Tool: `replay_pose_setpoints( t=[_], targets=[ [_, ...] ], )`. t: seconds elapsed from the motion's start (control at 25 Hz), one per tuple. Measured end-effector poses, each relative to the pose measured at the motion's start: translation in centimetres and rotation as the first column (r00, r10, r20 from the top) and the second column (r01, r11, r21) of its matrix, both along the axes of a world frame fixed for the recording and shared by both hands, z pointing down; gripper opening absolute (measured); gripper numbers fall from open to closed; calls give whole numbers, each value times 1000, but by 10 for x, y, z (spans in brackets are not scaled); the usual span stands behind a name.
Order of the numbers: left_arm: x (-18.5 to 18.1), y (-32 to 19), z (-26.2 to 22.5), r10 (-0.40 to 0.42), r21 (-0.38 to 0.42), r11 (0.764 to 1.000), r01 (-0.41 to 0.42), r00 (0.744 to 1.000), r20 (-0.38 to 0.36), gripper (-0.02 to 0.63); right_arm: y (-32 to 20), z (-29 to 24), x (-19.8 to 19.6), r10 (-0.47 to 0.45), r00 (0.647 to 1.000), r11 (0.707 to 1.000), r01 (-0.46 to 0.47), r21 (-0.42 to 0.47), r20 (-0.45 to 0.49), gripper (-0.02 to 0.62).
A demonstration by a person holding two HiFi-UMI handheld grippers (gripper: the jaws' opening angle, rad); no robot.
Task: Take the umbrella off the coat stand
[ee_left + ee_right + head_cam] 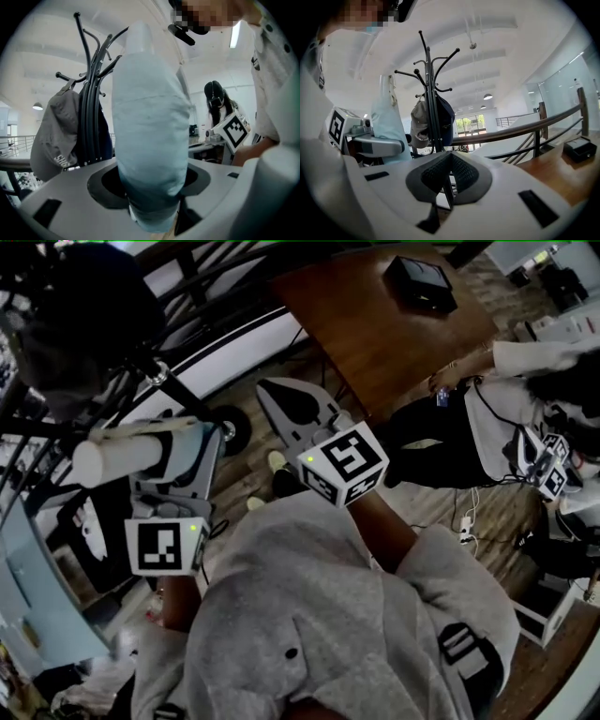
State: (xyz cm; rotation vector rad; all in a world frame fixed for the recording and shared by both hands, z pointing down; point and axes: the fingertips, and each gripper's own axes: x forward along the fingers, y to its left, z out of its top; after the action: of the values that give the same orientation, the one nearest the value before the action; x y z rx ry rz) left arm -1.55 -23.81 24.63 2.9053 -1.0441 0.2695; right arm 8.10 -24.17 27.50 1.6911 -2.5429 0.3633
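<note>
A folded pale blue umbrella point(150, 136) stands upright between my left gripper's point(152, 190) jaws, which are shut on its lower part. From the head view the umbrella point(117, 456) shows as a pale roll lying across the left gripper point(183, 446), apart from the black coat stand point(159, 371). The right gripper view has the umbrella point(386, 124) left of the stand point(433, 108), clear of its hooks. My right gripper point(449, 176) is shut with nothing in it; in the head view the right gripper point(295, 413) points forward beside the left one.
A grey cap point(54, 136) and a dark blue cap point(445, 117) hang on the stand. A wooden table point(394, 334) with a black box point(422, 282) lies ahead to the right, with a seated person point(506, 418) next to it. A railing point(525, 131) runs behind.
</note>
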Motion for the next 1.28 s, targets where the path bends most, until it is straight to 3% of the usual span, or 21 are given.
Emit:
replay_pose_setpoints(
  t=[0.28,0.48,0.76,1.28],
  targets=[
    [-54,20,34,-66,-83,994,66,998,10,281,17,10,-48,-52,997,999,51,-16,-61,9],
    [-44,40,37,-63,-29,998,63,998,5,281,37,10,-23,-16,996,1000,16,4,-92,9],
    [-90,51,49,-128,-44,991,127,992,-5,281,49,28,-47,0,994,999,-4,-33,-107,9],
    [-91,62,67,-172,-104,980,170,985,-5,281,56,53,-39,-31,994,994,19,-104,-109,9]
  ],
)
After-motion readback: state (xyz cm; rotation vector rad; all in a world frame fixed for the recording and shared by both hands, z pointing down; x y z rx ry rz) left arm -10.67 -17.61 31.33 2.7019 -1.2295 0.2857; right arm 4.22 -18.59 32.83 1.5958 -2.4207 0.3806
